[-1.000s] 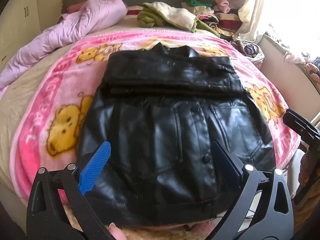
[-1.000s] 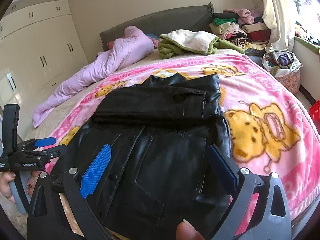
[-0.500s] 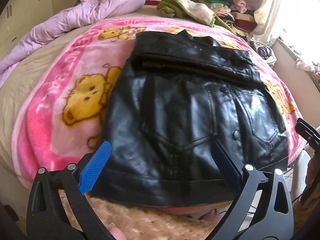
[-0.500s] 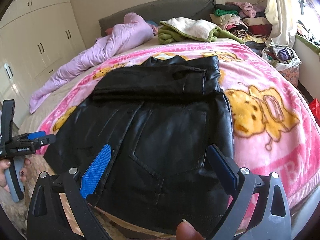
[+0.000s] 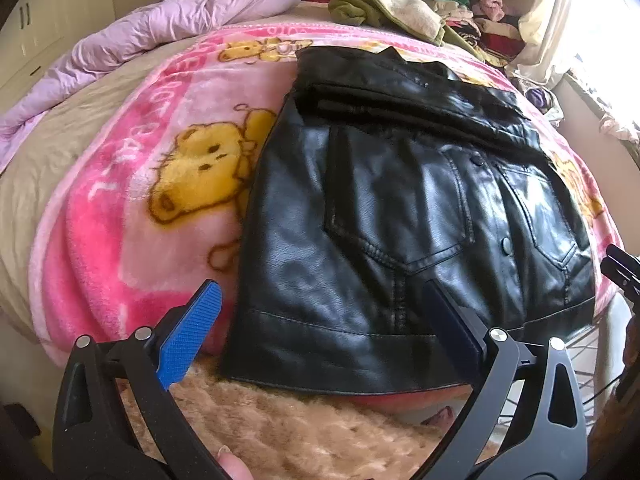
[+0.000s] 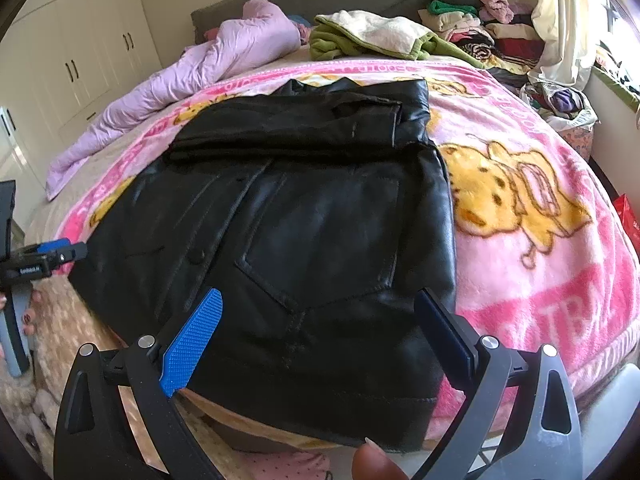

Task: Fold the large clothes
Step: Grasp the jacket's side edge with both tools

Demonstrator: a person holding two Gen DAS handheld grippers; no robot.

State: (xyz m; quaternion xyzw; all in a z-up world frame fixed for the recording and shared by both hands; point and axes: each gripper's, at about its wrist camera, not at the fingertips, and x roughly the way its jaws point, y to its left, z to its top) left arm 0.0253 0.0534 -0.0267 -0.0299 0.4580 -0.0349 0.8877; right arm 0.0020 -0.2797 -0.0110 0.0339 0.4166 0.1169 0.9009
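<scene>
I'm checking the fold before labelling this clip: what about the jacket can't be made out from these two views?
- Black leather jacket sleeves: tucked under the folded top layer, both views.
- Bottom hem: hangs over the bed edge, right view; underside hidden.
- Right gripper and left gripper: open; contact with jacket unclear.

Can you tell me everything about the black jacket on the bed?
The black jacket looks like shiny leather, with stitched chest pockets, snap buttons and a collar at the far end. Its sleeves are folded across the upper part. It lies flat on the pink bear blanket, hem hanging slightly over the near edge. Neither gripper touches it.
</scene>
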